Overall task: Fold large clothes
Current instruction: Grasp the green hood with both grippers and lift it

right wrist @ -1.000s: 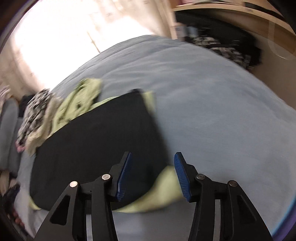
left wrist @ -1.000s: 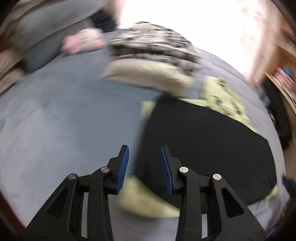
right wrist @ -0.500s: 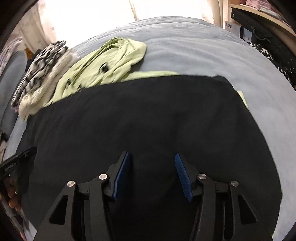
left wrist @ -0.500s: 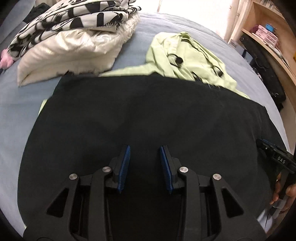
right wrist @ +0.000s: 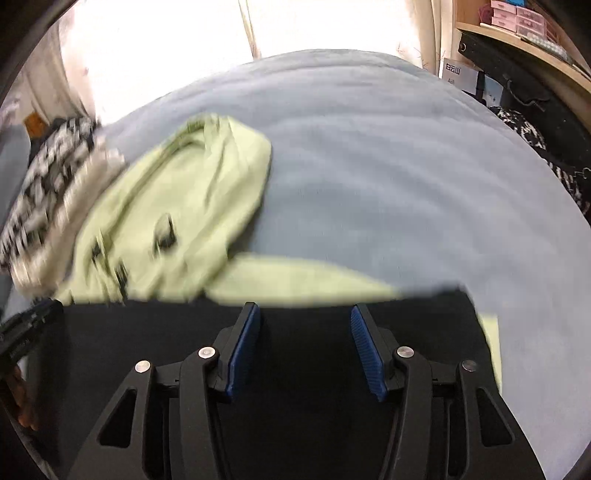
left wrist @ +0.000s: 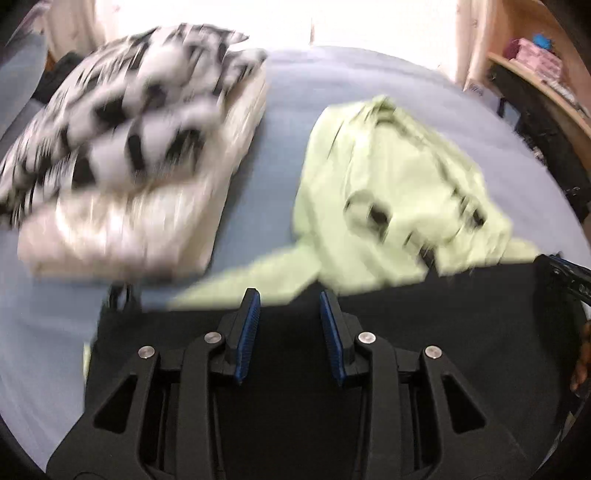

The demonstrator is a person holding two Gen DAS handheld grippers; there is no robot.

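Observation:
A light green hooded garment (left wrist: 391,192) lies spread on the blue-grey bed. A flat black layer (left wrist: 461,332) covers its near part, so only the hood and a green strip (right wrist: 295,284) show beyond the layer's far edge. My left gripper (left wrist: 289,299) hovers over that far edge near the left corner, open, nothing between its blue pads. My right gripper (right wrist: 303,310) hovers over the same edge (right wrist: 369,299) further right, open wider, also empty. Whether the fingers touch the cloth is unclear in the blur.
A folded stack (left wrist: 122,173), a black-and-white patterned garment on a cream one, sits on the bed (right wrist: 388,166) beside the hood. Wooden shelves with boxes (right wrist: 517,18) and dark bags (left wrist: 546,125) stand along the right. A bright window lies beyond the bed.
Both grippers have travelled across the black layer from its near side to its far edge. The hood and the folded stack now loom larger. The right jaws stand slightly wider.

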